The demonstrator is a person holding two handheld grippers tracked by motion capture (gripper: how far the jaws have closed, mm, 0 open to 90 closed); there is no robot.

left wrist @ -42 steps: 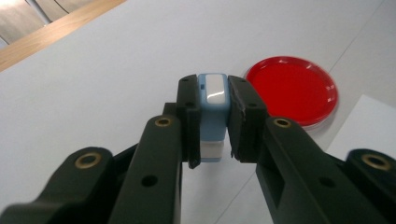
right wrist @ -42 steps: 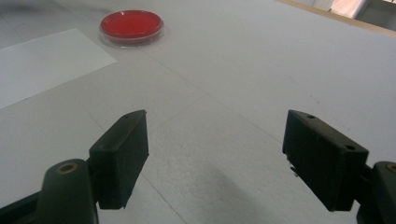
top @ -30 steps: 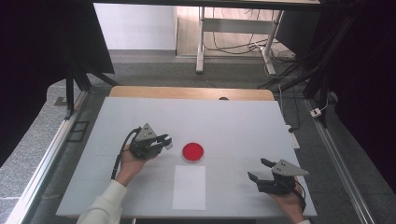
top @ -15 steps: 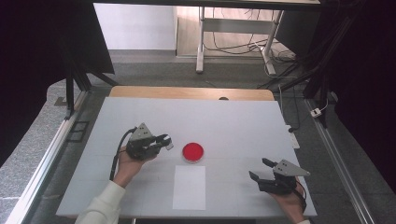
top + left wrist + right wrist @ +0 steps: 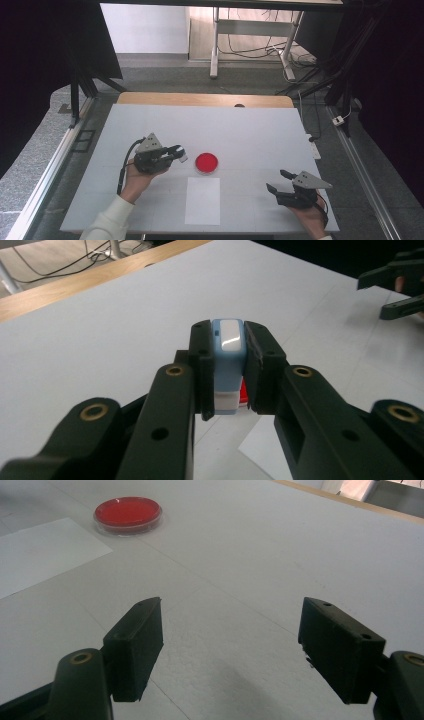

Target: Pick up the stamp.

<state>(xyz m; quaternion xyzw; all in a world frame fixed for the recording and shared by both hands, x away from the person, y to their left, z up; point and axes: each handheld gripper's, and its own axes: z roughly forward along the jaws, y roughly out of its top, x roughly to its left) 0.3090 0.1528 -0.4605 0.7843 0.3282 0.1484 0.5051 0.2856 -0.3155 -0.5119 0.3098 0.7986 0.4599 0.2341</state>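
My left gripper (image 5: 176,152) is shut on a small light-blue and white block (image 5: 228,365), held above the white table just left of a round red dish (image 5: 206,162). In the left gripper view both jaws press the block's sides, and a sliver of the red dish (image 5: 243,391) peeks out behind it. A white sheet of paper (image 5: 202,200) lies in front of the dish. My right gripper (image 5: 279,182) rests low at the table's front right, open and holding nothing. The right gripper view has the red dish (image 5: 128,513) far off to the left, with the paper (image 5: 45,552) beside it.
The white table (image 5: 250,130) ends in a wooden strip (image 5: 200,99) along its far edge. Beyond it stand desk legs and cables on the floor. Dark frames flank both sides.
My left gripper has moved right and slightly nearer, carrying the block closer to the red dish. The right gripper has stayed in place.
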